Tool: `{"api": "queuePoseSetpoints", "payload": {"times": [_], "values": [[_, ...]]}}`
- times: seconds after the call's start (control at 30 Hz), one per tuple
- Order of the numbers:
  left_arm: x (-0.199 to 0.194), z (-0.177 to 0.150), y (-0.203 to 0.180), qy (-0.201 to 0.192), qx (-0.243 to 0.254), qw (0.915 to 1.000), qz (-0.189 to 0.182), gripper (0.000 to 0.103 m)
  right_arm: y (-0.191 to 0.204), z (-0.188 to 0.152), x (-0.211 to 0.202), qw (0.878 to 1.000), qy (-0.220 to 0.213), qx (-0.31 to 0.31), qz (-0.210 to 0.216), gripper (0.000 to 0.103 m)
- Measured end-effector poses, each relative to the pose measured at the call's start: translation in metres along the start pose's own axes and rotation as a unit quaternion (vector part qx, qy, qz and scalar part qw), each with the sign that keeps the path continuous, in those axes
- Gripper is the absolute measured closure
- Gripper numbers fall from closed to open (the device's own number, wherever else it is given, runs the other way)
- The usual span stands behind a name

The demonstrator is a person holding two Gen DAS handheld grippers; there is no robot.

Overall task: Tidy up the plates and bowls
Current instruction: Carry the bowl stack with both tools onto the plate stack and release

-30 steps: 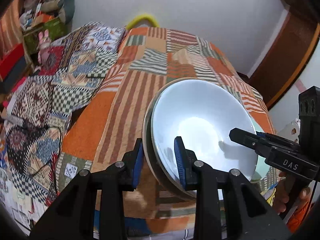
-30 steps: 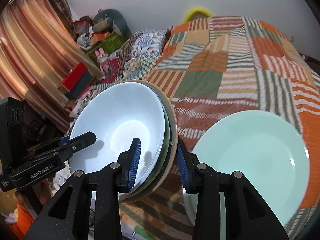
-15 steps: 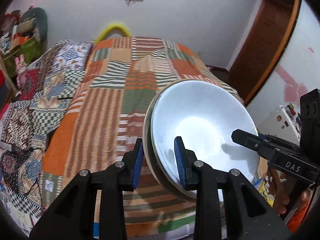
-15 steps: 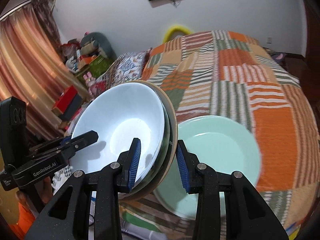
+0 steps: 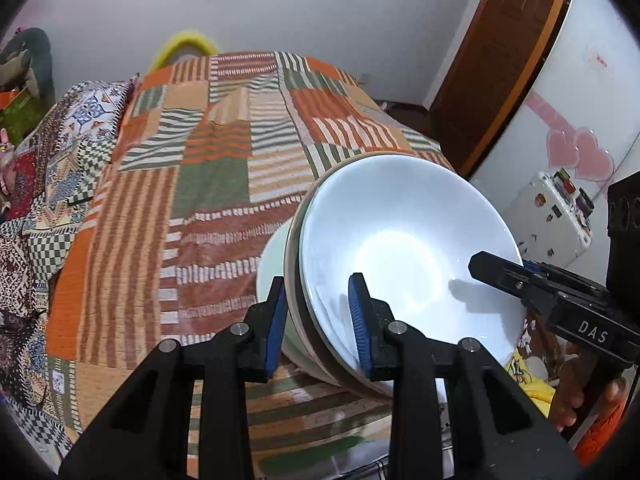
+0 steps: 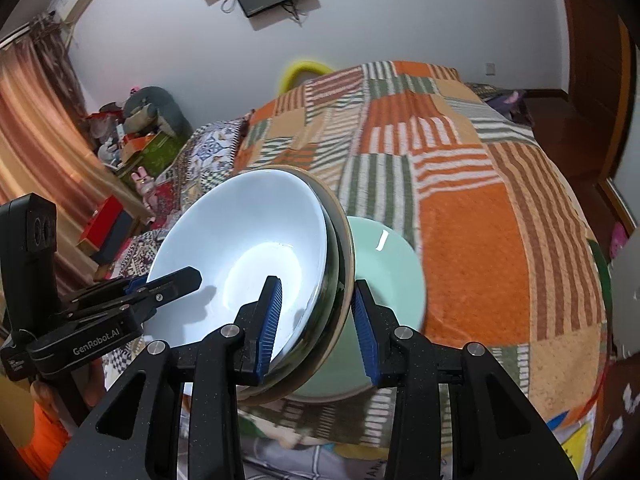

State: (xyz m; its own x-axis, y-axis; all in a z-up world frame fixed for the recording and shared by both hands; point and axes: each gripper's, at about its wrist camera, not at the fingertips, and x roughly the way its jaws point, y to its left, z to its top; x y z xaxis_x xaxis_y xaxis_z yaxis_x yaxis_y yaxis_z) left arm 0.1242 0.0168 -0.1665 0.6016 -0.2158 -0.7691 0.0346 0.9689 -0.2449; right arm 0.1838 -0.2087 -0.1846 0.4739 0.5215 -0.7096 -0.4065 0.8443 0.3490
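Observation:
A stack of nested dishes, a white bowl (image 5: 404, 256) on top of a dark one and a beige one, is held in the air between both grippers. My left gripper (image 5: 318, 322) is shut on the stack's left rim. My right gripper (image 6: 318, 314) is shut on its right rim, where the white bowl (image 6: 244, 248) also shows. A pale green plate (image 6: 384, 276) lies on the bed below and behind the stack; a sliver of it shows in the left wrist view (image 5: 270, 264). The stack hovers over that plate.
The patchwork orange, green and striped blanket (image 5: 224, 184) covers the bed. A patterned quilt (image 5: 44, 168) lies at its left. A wooden door (image 5: 500, 56) and a white case (image 5: 552, 216) stand to the right. Clutter and curtains (image 6: 36, 128) are at the left.
Both grippers carried the dish stack to the right and higher, over the green plate. The views now look further across the bed toward the far wall.

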Motion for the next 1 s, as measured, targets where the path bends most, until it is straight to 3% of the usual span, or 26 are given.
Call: {"api": "queuePoseSetpoints", "payload": {"times": [0.47, 1.0], "values": [[0.038, 0.0, 0.002, 0.04, -0.004, 0.9992, 0.0, 0.073, -0.021, -0.006, 0.022, 0.999, 0.03, 0.028, -0.01, 0.07], [0.043, -0.001, 0.013, 0.037, -0.037, 0.9983, -0.027, 0.072, -0.024, -0.008, 0.027, 0.999, 0.034, 0.037, 0.008, 0.066]]}}
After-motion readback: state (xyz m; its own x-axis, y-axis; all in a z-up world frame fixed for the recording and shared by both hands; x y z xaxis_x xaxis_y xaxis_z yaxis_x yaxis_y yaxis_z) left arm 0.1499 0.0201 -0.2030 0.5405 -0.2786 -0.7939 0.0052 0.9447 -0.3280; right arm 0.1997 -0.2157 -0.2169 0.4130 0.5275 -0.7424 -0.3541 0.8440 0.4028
